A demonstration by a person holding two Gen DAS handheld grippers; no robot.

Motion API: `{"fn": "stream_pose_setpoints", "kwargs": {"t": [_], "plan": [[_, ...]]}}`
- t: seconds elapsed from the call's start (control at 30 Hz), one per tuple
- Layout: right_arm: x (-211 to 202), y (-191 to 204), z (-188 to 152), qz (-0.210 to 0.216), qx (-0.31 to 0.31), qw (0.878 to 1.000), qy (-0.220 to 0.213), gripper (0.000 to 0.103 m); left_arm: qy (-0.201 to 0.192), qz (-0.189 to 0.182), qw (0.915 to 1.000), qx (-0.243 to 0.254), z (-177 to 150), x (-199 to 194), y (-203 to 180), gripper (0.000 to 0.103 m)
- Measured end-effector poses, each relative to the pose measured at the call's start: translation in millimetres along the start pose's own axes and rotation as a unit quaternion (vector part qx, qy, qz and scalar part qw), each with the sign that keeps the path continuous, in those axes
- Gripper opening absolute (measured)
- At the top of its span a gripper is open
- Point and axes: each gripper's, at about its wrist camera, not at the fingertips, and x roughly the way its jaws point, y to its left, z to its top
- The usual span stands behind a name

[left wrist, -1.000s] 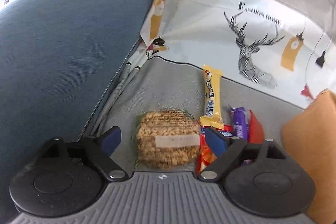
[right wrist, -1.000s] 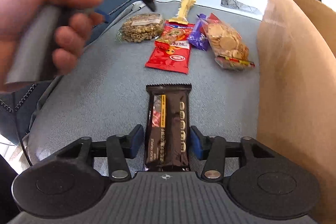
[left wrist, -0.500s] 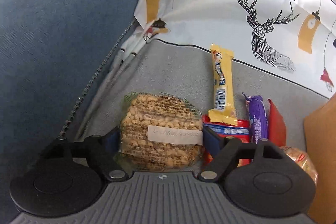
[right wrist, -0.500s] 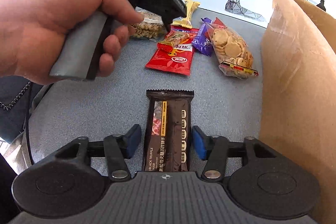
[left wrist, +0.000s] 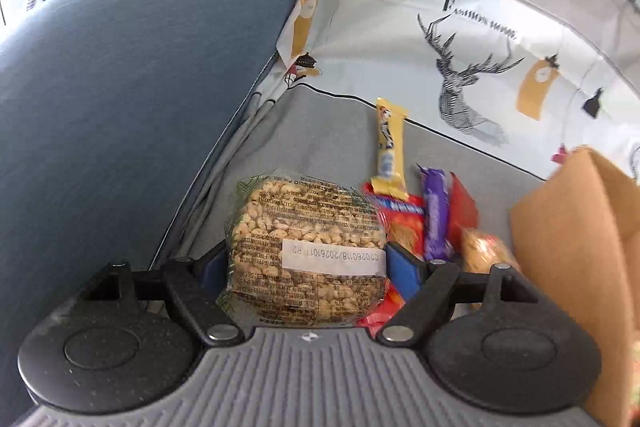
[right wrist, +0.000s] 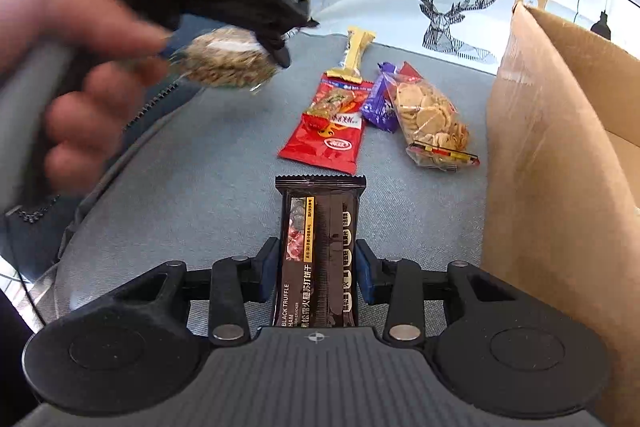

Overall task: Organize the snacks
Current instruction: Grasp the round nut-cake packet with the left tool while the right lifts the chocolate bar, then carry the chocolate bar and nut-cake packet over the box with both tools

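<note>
Left wrist view: puffed-grain pack [left wrist: 308,247] clamped between pads of left gripper [left wrist: 308,263], jaws just closed in; held above grey cushion [left wrist: 320,131], cardboard box [left wrist: 568,251] at right.

Right wrist view: right gripper [right wrist: 317,269] closed onto dark cracker bar [right wrist: 318,255] lying on cushion, beside box; remaining snacks [right wrist: 376,107] seen beyond.

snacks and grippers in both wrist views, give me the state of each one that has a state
round clear pack of puffed grain: sealed, gripped, lifted off the sofa
left gripper: shut on the pack
dark brown black truffle cracker packet: sealed, gripped by its sides
right gripper: shut on the packet
brown cardboard box: open at the top
clear bag of round biscuits: sealed, lying flat
</note>
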Motion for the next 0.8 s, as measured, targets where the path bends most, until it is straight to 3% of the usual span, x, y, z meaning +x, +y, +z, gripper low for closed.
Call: {"fn": "stream_pose_setpoints", "kwargs": {"t": [0.23, 0.47, 0.8], "plan": [[-41, 2, -1, 0.016, -0.015, 0.998, -0.062, 0.041, -0.037, -0.022, 0.9991, -0.002, -24, -52, 4, 0.084], [-83, -8, 10, 0.013, -0.014, 0.993, -0.121, 0.041, -0.071, -0.053, 0.9960, -0.004, -22, -82, 3, 0.084], [-150, -80, 40, -0.009, 0.029, 0.978, -0.205, 0.041, -0.097, -0.108, 0.9894, -0.002, -14, -96, -30, 0.084]]}}
